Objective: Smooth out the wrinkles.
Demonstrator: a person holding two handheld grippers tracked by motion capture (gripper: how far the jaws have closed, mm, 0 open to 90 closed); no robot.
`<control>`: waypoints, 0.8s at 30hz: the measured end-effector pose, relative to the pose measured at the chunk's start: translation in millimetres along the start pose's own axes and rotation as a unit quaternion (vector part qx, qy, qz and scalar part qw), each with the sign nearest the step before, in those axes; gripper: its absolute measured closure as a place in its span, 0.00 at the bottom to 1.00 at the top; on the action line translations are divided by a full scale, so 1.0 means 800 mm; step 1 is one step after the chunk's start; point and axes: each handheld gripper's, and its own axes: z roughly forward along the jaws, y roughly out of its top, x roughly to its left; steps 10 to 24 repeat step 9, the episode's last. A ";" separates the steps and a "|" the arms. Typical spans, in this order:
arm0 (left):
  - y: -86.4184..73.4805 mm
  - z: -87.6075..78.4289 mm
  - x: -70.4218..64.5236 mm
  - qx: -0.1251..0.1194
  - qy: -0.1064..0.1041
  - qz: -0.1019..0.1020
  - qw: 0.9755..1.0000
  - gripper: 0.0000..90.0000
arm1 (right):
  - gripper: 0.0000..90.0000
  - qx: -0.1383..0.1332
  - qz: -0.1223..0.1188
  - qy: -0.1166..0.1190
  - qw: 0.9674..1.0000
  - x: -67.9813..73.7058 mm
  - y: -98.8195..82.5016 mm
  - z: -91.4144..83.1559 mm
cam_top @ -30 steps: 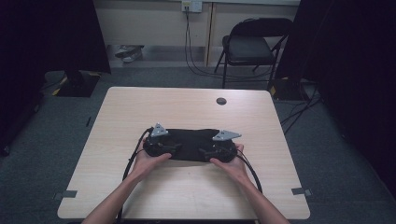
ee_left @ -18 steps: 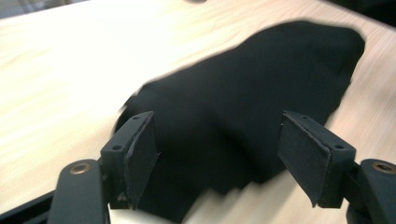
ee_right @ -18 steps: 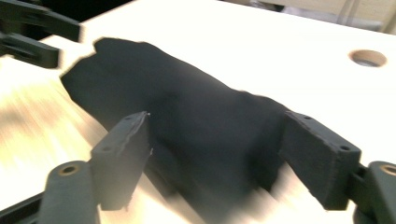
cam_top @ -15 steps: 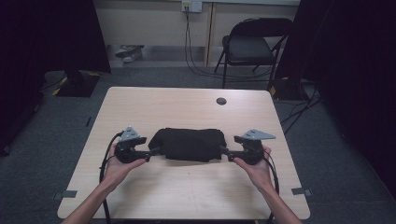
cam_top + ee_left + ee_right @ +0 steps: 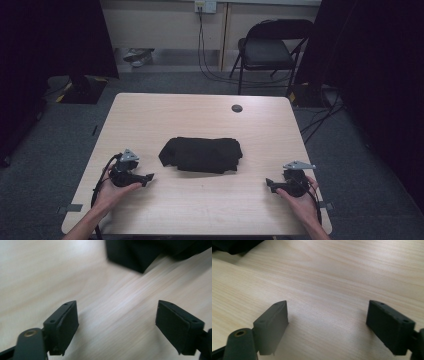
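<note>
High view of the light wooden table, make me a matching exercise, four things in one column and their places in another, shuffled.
Things:
1. black folded cloth
2. left gripper
3. right gripper
4. small dark round disc

Places:
A. near the table's right front corner
B. far side of the light wooden table
C. table's middle
D. near the table's left front edge

Pairs: 1-C, 2-D, 3-A, 4-B

Black cloth (image 5: pixel 202 154): soft matt fabric, folded, rumpled edges. Table (image 5: pixel 200 210): pale wood-grain top, smooth, faint sheen. 2 gripper pads (image 5: pixel 65 326): matt black plastic, brass-coloured metal rivet alongside. Chair (image 5: pixel 272 47): dark padded seat, metal frame.
</note>
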 end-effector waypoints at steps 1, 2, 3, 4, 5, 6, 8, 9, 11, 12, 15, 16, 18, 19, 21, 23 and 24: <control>-0.003 0.002 -0.001 -0.013 0.002 0.004 1.000 0.17 | 0.19 -0.005 -0.005 -0.007 1.000 0.001 -0.002 0.001; -0.006 0.004 -0.001 -0.028 0.001 0.001 1.000 0.17 | 0.18 -0.010 -0.007 -0.012 1.000 0.002 -0.003 0.001; -0.008 0.005 0.000 -0.041 0.001 0.002 0.999 0.17 | 0.18 -0.015 -0.007 -0.013 1.000 0.002 -0.005 0.002; -0.010 0.007 0.000 -0.050 0.000 0.003 0.999 0.16 | 0.17 -0.025 -0.010 -0.014 1.000 0.002 -0.007 0.003; -0.012 0.008 0.001 -0.059 -0.001 0.004 0.998 0.15 | 0.17 -0.028 -0.008 -0.013 0.999 0.003 -0.008 0.003; -0.012 0.009 0.001 -0.060 -0.002 0.004 0.998 0.13 | 0.17 -0.028 -0.009 -0.014 0.999 0.002 -0.008 0.003; -0.012 0.009 0.001 -0.059 -0.001 0.003 0.998 0.13 | 0.17 -0.028 -0.008 -0.014 0.999 0.003 -0.008 0.003; -0.011 0.009 0.001 -0.059 0.000 0.003 0.998 0.12 | 0.17 -0.028 -0.008 -0.014 0.999 0.003 -0.009 0.003; -0.011 0.009 0.001 -0.059 0.000 0.003 0.998 0.12 | 0.17 -0.028 -0.008 -0.014 0.999 0.003 -0.009 0.003; -0.011 0.009 0.001 -0.059 0.000 0.003 0.998 0.12 | 0.17 -0.028 -0.008 -0.014 0.999 0.003 -0.009 0.003; -0.011 0.009 0.001 -0.059 0.000 0.003 0.998 0.12 | 0.17 -0.028 -0.008 -0.014 0.999 0.003 -0.009 0.003; -0.011 0.009 0.001 -0.059 0.000 0.003 0.998 0.12 | 0.17 -0.028 -0.008 -0.014 0.999 0.003 -0.009 0.003; -0.011 0.009 0.001 -0.059 0.000 0.003 0.998 0.12 | 0.17 -0.028 -0.008 -0.014 0.999 0.003 -0.009 0.003; -0.011 0.009 0.001 -0.059 0.000 0.003 0.998 0.12 | 0.17 -0.028 -0.008 -0.014 0.999 0.003 -0.009 0.003; -0.011 0.009 0.001 -0.059 0.000 0.003 0.998 0.12 | 0.17 -0.028 -0.008 -0.014 0.999 0.003 -0.009 0.003; -0.011 0.009 0.001 -0.059 0.000 0.003 0.998 0.12 | 0.17 -0.028 -0.008 -0.014 0.999 0.003 -0.009 0.003; -0.011 0.009 0.001 -0.059 0.000 0.003 0.998 0.12 | 0.17 -0.028 -0.008 -0.014 0.999 0.003 -0.009 0.003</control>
